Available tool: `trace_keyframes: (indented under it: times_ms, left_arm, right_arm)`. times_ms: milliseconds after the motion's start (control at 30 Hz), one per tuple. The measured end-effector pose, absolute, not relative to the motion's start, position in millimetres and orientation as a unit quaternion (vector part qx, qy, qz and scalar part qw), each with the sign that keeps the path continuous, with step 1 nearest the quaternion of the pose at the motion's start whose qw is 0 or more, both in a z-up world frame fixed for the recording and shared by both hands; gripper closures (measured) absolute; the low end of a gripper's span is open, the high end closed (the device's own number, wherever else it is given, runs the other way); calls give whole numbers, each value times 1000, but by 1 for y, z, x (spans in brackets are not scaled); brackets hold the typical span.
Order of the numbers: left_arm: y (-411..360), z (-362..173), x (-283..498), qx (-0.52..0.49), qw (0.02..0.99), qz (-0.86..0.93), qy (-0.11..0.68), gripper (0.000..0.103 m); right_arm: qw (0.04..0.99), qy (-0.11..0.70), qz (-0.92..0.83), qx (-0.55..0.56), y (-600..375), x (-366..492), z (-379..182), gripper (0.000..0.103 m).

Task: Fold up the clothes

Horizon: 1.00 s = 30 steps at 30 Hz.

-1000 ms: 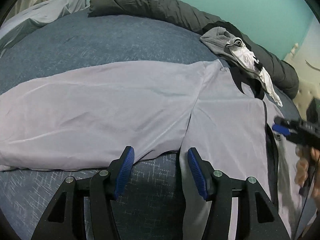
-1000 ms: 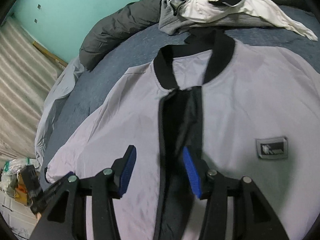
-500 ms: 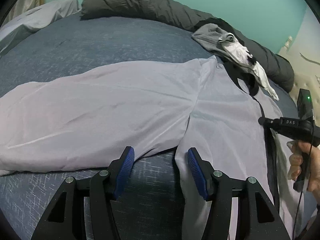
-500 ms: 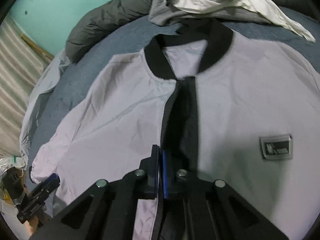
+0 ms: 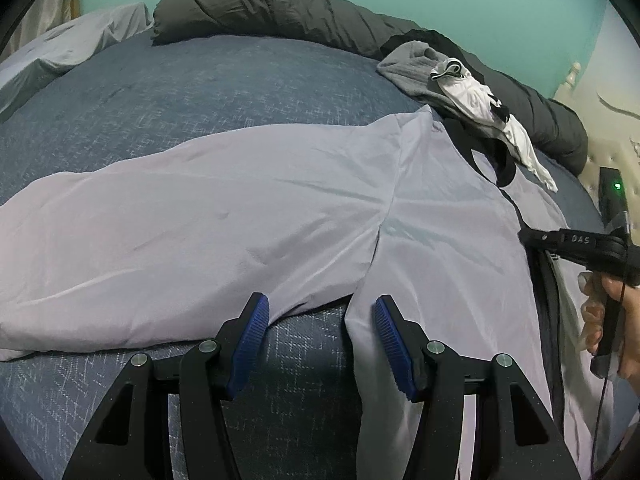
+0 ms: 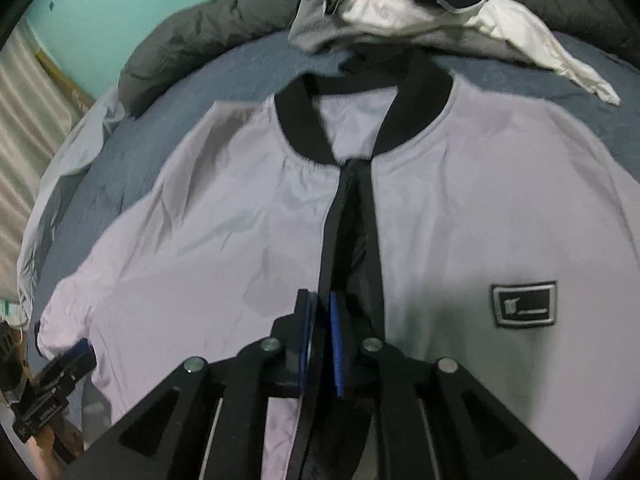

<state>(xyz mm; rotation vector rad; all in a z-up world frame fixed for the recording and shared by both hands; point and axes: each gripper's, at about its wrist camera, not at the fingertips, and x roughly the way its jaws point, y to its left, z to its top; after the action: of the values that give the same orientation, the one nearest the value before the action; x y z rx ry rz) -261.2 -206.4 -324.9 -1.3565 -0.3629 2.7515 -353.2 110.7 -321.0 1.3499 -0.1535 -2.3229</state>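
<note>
A pale lilac jacket (image 6: 460,200) with a black collar and black front edges lies face up on the blue bed (image 5: 200,92), its sleeve (image 5: 200,220) stretched out to the left. My right gripper (image 6: 320,308) pinches the black front edge (image 6: 332,240) of the jacket's left panel. Its jaws are almost together and opening slightly, with the edge between the pads. In the left wrist view the right gripper (image 5: 532,236) sits on the front opening. My left gripper (image 5: 320,320) hovers open over the gap under the armpit, with nothing between its fingers.
A heap of grey and white clothes (image 5: 452,80) lies just beyond the collar. A rolled dark grey duvet (image 5: 280,4) runs along the teal wall. A person's hand (image 5: 608,312) holds the right gripper's handle. A pale sheet (image 5: 72,48) is bunched at the far left.
My right gripper's jaws went from wide apart to closed on the jacket's black front edge, and it tipped in closer. The left gripper stayed open in place.
</note>
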Motion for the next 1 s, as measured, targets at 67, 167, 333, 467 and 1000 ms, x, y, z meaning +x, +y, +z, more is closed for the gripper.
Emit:
trace_keyframes:
  times_ms: [67,167,333,467,1000]
  left_arm:
    - [-208,-325,-262,-438,26,891,-119,43]
    - [-211,-323,-262,-435,23,892,-124,43]
    - [-219,-318,-262,-429,17,893,-134,43]
    - [-230,-311,-267,-428,15,894,-130,43]
    - [-317,-319,-378,-490,17,871,-29,40]
  right_arm:
    - [218,-56,-852,472,116,-353,-313,93]
    - [215,-61,-860,459,117,-359,-305,93]
    - [232,-57,-857,456,114,-367,-298,93]
    - [242,-52,-851,464,97,-373,-301,93]
    - [288,-24,-844,452,89,-353,-296,93]
